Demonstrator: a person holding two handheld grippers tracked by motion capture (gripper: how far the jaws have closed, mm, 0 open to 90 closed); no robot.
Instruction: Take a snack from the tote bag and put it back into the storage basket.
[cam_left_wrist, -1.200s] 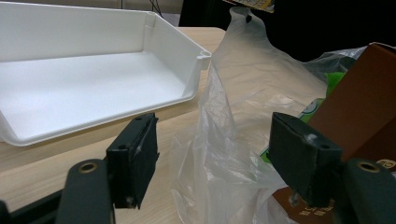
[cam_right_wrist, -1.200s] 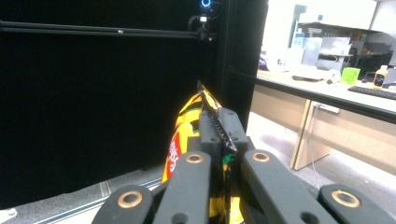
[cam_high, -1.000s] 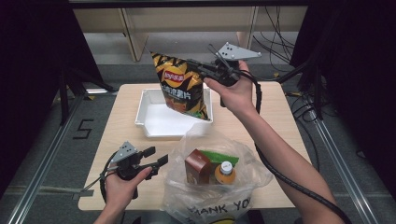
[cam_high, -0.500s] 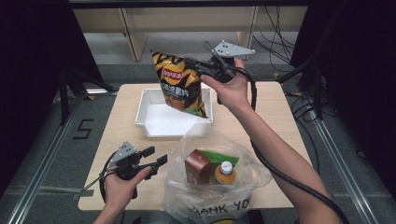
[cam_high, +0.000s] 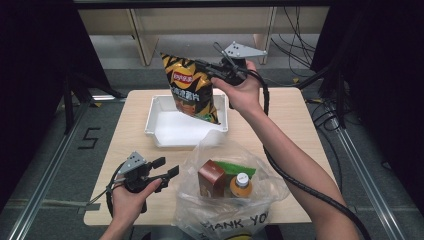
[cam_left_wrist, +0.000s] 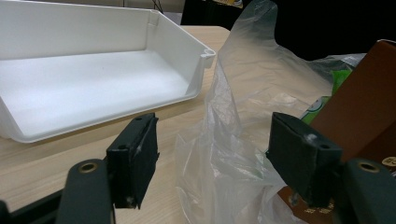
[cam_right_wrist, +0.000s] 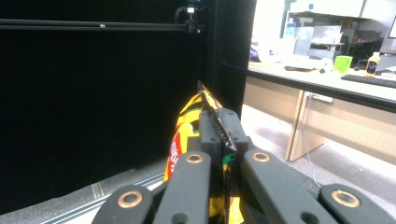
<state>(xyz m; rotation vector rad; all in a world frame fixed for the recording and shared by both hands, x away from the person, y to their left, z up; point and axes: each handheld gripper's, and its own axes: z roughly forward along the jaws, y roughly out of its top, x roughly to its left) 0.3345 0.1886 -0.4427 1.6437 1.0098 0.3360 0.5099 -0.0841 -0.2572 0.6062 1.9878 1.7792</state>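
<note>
Nearest to me, at the front edge of the table (cam_high: 300, 125), my left gripper (cam_high: 166, 169) sits low in my left hand (cam_high: 127, 200). Its jaws are spread apart with nothing pressed between them. In the left gripper view the two black pads (cam_left_wrist: 135, 158) stand on either side of a fold of the clear plastic bag (cam_left_wrist: 233, 140), and I cannot tell whether either pad touches the film.

Just to the right of that gripper is the plastic bag (cam_high: 230, 200) itself, open at the top and slumped on the table's front edge, with dark lettering across its near side. Inside it I see a brown carton (cam_high: 211, 177) standing upright, an orange bottle (cam_high: 241, 184) with a white cap just beside it, and a green packet (cam_high: 240, 169) behind both.

Beyond the bag, toward the middle of the table, lies the white tray (cam_high: 159, 111), a shallow bin with its floor bare. The left gripper view shows its near wall (cam_left_wrist: 93, 126) resting on the wood.

Farther off and well above the tray, my right hand (cam_high: 242, 92) holds the right gripper (cam_high: 202, 67) up in the air. Its jaws are clenched on the top seam of the chip bag (cam_high: 192, 92), a yellow and black packet with a red logo that hangs down tilted over the tray's far right corner, clear of it. In the right gripper view the seam of the chip bag (cam_right_wrist: 187, 126) is pinched flat between the two jaws.
</note>
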